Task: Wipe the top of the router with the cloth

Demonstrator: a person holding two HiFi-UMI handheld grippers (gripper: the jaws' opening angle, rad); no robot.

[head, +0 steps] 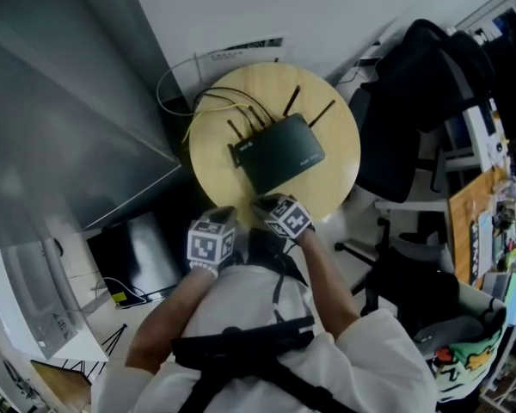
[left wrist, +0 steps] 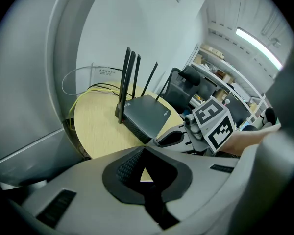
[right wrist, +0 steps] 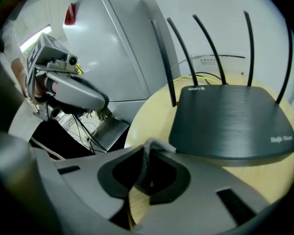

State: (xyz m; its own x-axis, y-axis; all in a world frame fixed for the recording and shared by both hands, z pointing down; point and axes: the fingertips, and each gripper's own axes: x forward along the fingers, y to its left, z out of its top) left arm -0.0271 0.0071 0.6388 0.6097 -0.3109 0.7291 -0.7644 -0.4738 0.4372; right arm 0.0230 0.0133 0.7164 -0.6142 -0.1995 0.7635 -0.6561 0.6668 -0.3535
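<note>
A black router [head: 279, 153] with several upright antennas lies on a round wooden table [head: 215, 157]. Both grippers hover at the table's near edge, just in front of the router. In the right gripper view my right gripper [right wrist: 148, 143] is shut on a thin grey cloth [right wrist: 148, 155], its tips almost touching the router's front left corner [right wrist: 232, 121]. My left gripper [left wrist: 143, 148] is shut with nothing in it, a little left of the router [left wrist: 147, 114]. The right gripper [left wrist: 174, 137] shows beside it. The left gripper [right wrist: 81, 94] shows at the left of the right gripper view.
Yellow and black cables [head: 198, 101] loop behind the router at the table's far edge. A grey cabinet panel [head: 52, 101] stands left of the table. A black office chair [head: 413, 101] is on the right, with cluttered shelves [head: 490, 213] beyond it.
</note>
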